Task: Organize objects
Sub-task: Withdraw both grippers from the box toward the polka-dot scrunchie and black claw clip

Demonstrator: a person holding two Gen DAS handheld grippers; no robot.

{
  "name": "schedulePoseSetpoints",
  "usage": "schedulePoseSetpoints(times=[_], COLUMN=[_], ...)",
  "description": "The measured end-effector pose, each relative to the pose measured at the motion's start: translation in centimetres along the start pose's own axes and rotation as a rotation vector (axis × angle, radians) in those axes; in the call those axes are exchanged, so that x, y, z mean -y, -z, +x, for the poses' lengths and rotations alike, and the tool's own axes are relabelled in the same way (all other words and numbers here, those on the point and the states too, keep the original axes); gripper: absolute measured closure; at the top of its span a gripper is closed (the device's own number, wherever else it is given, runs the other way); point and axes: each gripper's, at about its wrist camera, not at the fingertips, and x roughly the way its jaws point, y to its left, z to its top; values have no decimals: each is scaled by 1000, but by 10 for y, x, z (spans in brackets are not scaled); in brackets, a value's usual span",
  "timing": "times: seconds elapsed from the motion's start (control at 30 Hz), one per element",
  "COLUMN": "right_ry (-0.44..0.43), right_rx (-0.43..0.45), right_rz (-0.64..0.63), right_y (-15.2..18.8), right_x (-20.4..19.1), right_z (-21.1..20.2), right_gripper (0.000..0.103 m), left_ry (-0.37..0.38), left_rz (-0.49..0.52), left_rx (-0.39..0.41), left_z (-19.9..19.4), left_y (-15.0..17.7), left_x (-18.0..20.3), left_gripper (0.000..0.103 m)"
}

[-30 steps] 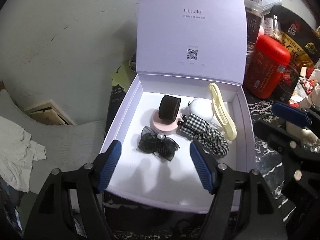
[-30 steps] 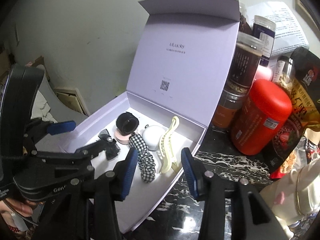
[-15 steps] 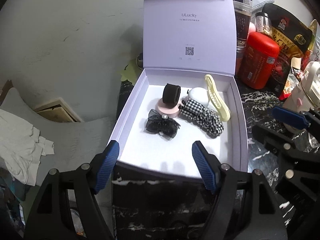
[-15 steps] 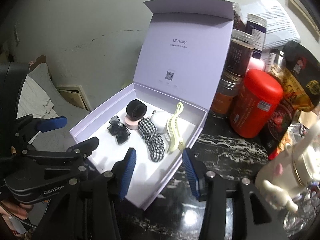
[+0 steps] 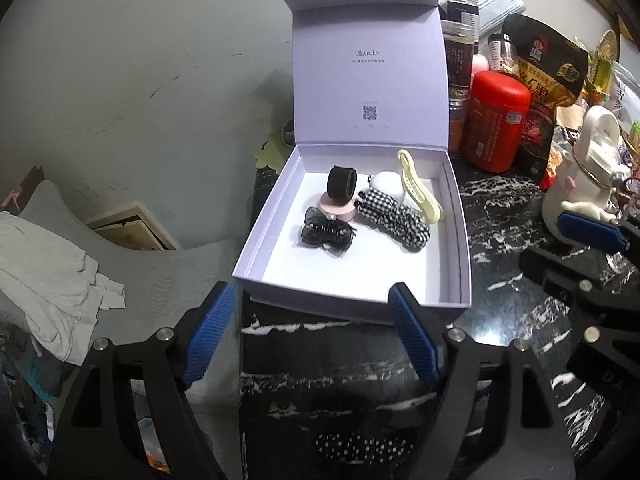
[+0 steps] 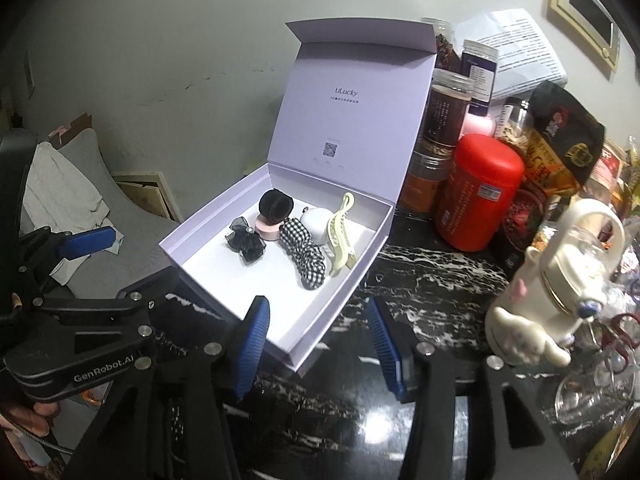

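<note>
An open lilac gift box [image 5: 256, 248] [image 6: 352, 288] sits at the left end of a black marble counter, lid upright. Inside lie a black mesh bow clip [image 5: 326, 234] [image 6: 246, 242], a black band [image 5: 342, 182] on a pink round case [image 5: 340, 212], a checked scrunchie [image 5: 394, 216] [image 6: 304, 254], a white round item [image 5: 388, 182] and a pale yellow claw clip [image 5: 418, 188] [image 6: 340, 236]. My left gripper [image 5: 310, 338] is open and empty in front of the box. My right gripper [image 6: 320, 342] is open and empty at the box's near right corner.
A red canister [image 5: 496, 120] [image 6: 478, 192], dark jars [image 6: 444, 120] and snack bags [image 5: 544, 76] crowd the counter behind and right of the box. A cream ceramic figure [image 6: 556, 280] stands at the right. A grey cushion with a white cloth [image 5: 52, 276] lies lower left.
Both grippers have pulled back from the box, which now looks smaller and farther. The left gripper left the box interior. The box's contents have not moved.
</note>
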Motion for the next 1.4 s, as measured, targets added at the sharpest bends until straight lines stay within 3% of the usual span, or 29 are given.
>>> schedulePoseSetpoints(times=[0.5,1.03,1.27,1.4], right_ry=[10,13,-32,-53], right_rx=[-77,-178,-179,-174], right_rz=[27,38,53,47], right_y=[60,117,125,124], right_x=[-7,-19,-23,-29], right_z=[-10,1,1,1], right_gripper=[48,48,48,48], left_ry=[28,148,209,202], left_rz=[36,31,-5,0], left_rx=[-70,-183,-203,-215], left_z=[1,26,31,33], left_y=[56,110,121,125], left_x=[16,33,28,23], left_gripper=[24,24,24,24])
